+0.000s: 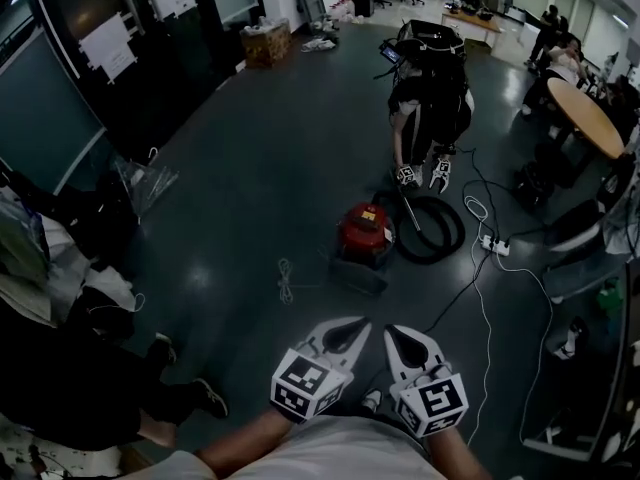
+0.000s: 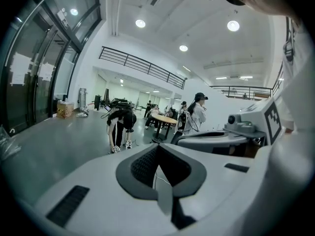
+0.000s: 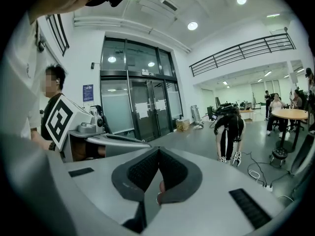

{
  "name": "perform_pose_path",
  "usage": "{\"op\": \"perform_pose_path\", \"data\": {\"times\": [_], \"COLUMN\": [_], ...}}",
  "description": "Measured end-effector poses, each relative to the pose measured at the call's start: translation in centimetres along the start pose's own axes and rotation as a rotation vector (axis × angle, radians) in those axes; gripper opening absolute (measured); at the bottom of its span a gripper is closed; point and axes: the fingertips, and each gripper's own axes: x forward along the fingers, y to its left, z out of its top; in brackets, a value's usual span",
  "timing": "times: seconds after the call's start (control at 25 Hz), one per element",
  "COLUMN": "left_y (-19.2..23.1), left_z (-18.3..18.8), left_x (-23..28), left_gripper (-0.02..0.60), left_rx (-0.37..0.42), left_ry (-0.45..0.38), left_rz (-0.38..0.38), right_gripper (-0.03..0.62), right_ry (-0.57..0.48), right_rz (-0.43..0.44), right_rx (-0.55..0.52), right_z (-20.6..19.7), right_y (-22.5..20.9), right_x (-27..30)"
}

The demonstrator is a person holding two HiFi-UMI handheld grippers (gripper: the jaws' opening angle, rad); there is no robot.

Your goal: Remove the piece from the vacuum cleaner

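The red vacuum cleaner (image 1: pixel 365 230) stands on the dark floor several steps ahead, its black hose (image 1: pixel 432 230) coiled to its right. Another person (image 1: pixel 430 93) bends over it with two grippers (image 1: pixel 408 176) down at the hose and wand; the same person (image 2: pixel 119 124) (image 3: pixel 227 132) shows small in both gripper views. My left gripper (image 1: pixel 352 330) (image 2: pixel 157 149) and right gripper (image 1: pixel 400 338) (image 3: pixel 158 151) are held close to my body, side by side, far from the vacuum. Both are shut with nothing between the pads.
A white power strip (image 1: pixel 494 244) and its cables lie right of the hose. A loose white cord (image 1: pixel 286 280) lies left of the vacuum. A round wooden table (image 1: pixel 585 116) with seated people is at the far right, a cardboard box (image 1: pixel 266 43) at the back, and bags and a person's legs (image 1: pixel 150 388) on the left.
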Motion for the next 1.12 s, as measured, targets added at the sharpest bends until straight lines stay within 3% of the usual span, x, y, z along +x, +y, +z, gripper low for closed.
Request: {"op": "perform_pose_path", "data": {"times": [0.6, 1.12], "left_y": [6.5, 9.1], "left_z": [-0.5, -1.2], "left_x": [-3.3, -3.0], "left_gripper": [0.006, 0.006], "left_rx": [0.023, 0.019], "left_ry": [-0.003, 0.01], "left_rz": [-0.031, -0.029], "right_gripper": [0.014, 0.014], "right_ry": [0.011, 0.028], "right_rz": [-0.041, -0.032], "right_rx": [-0.009, 0.015], "right_z": [0.0, -1.0], "right_y": [4.0, 3.9], "right_x": [5.4, 7.9]}}
